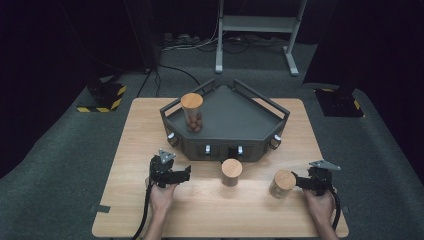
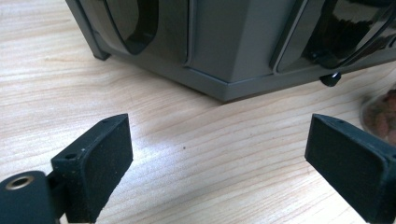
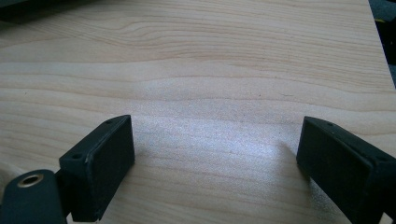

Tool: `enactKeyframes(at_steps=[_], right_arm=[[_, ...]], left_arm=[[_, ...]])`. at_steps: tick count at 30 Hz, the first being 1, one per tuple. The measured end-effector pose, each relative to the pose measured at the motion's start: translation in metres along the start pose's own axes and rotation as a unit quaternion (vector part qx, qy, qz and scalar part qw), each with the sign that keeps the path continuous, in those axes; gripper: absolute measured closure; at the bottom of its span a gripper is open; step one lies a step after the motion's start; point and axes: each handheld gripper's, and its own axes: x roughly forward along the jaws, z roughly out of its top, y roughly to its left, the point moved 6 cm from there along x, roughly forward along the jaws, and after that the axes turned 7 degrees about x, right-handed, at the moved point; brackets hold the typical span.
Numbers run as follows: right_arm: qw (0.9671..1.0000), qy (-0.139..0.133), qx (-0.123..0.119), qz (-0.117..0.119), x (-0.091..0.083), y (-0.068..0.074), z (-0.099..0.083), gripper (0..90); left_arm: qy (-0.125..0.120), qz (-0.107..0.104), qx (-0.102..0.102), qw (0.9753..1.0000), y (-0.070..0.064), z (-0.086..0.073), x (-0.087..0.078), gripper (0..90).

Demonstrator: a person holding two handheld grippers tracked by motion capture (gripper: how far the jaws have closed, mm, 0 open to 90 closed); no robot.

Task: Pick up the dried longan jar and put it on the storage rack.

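Note:
Three clear jars with round wooden lids are in the high view. One jar (image 1: 192,112) holding brown balls stands in the left part of the grey tray (image 1: 235,115). A second jar (image 1: 231,172) stands on the table just in front of the tray. The third jar (image 1: 282,183) is to its right. My left gripper (image 1: 172,168) is open on the table left of the middle jar, facing the tray wall (image 2: 219,51), and a jar (image 2: 380,116) shows at the right edge of its view. My right gripper (image 1: 312,176) is open just right of the third jar, over bare wood (image 3: 215,140).
The wooden table (image 1: 150,130) stands on grey carpet. The tray has raised black rails and small knobs (image 1: 207,149) on its front wall. A metal stand (image 1: 255,30) and cables lie beyond the table. A yellow-black striped base (image 1: 102,97) sits at the far left.

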Motion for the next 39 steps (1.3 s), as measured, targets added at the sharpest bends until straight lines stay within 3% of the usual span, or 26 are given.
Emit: enactKeyframes(at_steps=[13,24,29,39], right_arm=[[1.0,0.0,0.0,0.0,0.0,0.0,0.0,11.0],[1.0,0.0,0.0,0.0,0.0,0.0,0.0,11.0],[1.0,0.0,0.0,0.0,0.0,0.0,0.0,11.0],[1.0,0.0,0.0,0.0,0.0,0.0,0.0,11.0]], left_arm=[[0.011,0.008,0.002,0.9999,0.001,-0.013,0.009,7.5],[0.018,0.029,0.005,0.9994,0.007,-0.03,0.02,6.6],[0.013,0.035,-0.005,0.9993,0.009,-0.033,0.022,6.1],[0.021,0.046,0.006,0.9987,0.012,-0.038,0.026,5.8]])
